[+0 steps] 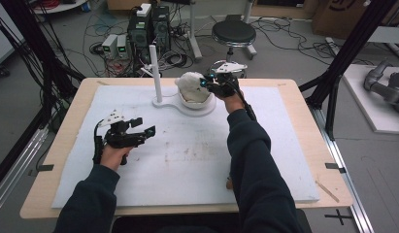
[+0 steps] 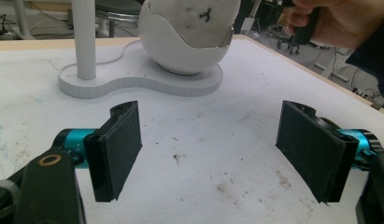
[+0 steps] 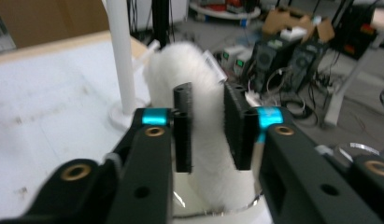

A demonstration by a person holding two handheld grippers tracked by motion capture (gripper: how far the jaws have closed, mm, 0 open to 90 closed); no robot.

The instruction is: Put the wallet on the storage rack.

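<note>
Two grippers: both over the white foam mat.
Right gripper: jaws narrowed onto the white fluffy cloth, pads pressing both sides.
Cloth location: in the white bowl on the stand base, beside the upright post.
Left gripper: jaws wide apart, nothing between, near the mat's left side.

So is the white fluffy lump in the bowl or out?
In: the white fluffy lump rises from the white bowl, with the right gripper pinching it.

Even overhead light, soft shadows; right gripper view blurred, background unfocused
</note>
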